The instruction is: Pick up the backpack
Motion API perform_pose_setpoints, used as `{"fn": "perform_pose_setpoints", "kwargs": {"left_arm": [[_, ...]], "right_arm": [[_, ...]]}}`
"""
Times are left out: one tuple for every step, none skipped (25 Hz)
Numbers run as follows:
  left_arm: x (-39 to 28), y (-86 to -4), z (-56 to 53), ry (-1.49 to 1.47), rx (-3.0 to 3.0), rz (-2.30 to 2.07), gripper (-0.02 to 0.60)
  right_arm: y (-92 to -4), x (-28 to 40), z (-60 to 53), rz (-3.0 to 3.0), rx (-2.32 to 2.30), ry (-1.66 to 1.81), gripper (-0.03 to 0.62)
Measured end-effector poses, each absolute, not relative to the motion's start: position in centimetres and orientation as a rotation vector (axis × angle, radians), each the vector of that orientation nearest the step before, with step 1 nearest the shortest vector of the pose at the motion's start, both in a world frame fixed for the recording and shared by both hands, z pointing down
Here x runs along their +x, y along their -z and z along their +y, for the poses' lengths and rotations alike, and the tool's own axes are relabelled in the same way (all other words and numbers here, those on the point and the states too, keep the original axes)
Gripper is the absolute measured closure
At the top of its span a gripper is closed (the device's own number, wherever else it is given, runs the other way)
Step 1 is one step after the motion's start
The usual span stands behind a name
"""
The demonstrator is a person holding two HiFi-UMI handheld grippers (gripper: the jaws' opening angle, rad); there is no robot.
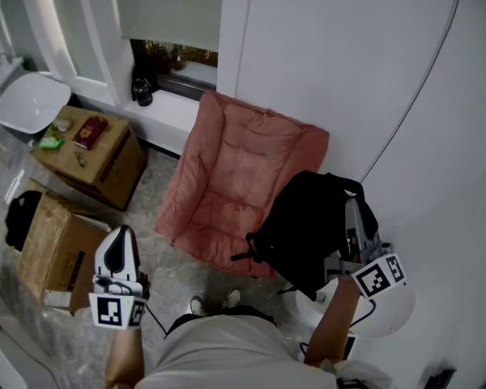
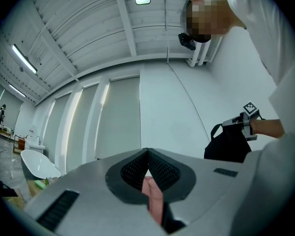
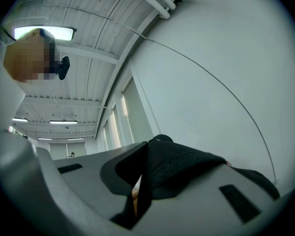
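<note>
1. White wall (image 1: 373, 71): it fills the right of the head view and shows in both gripper views. Only the gripper views show the ribbed ceiling and its strip lights.
2. Pink floor chair (image 1: 227, 177): one, leaning against the wall. Only the head view shows it whole.
3. Cardboard boxes: two, at the left of the head view. The closed box (image 1: 121, 168) carries small items, too small to name. The open box (image 1: 44, 241) lies nearer the person.
4. White tub (image 1: 32, 104): one, cut off at the head view's left edge. It shows again low in the left gripper view (image 2: 37, 163).
5. Backpack (image 1: 308, 225): one, black. It hangs from the right gripper in front of the chair's lower right corner. The left gripper view shows it side-on against the wall (image 2: 228, 144), its bottom cut off. From above, whether it clears the floor is unclear.
6. Right gripper (image 1: 352, 213): its own view (image 3: 143, 156) shows the jaws pinched tight on black backpack webbing (image 3: 182, 163), which drapes over the right jaw.
7. Left gripper (image 1: 123, 233): it is held out over the open box. Its own view (image 2: 147, 154) shows the jaws closed tip to tip with nothing gripped. A pinkish sliver behind them is unidentifiable.
8. Shoes: two, the left shoe (image 1: 196, 305) and the right shoe (image 1: 231, 298), half hidden by the person's torso.
</note>
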State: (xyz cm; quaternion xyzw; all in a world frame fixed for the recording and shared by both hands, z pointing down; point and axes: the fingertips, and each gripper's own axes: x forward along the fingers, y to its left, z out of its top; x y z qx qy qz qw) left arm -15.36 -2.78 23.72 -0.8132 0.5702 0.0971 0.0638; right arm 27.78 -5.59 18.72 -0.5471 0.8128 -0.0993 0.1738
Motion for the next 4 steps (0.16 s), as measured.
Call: {"fn": "perform_pose_setpoints", "kwargs": {"left_arm": [[-15.42,-23.72,-2.64,-0.294,-2.457,1.720,0.566],[-15.56,-23.79,-2.53,-0.291,-2.456,1.724,0.566],[-15.73,-23.88,-2.43,-0.287,-2.456,1.731,0.566],[-15.91,-23.98,-2.33,-0.283,-2.454,1.739,0.566]], "right_arm": [[-18.75,27.62,-5.52,2.306,-1.548,0.284,0.560],[-18.74,27.44,-5.47,2.308,-1.544,0.286,0.560],[-18.72,27.25,-5.45,2.312,-1.539,0.286,0.560],[-18.71,27.05,-5.44,2.317,-1.533,0.287,0.560]]}}
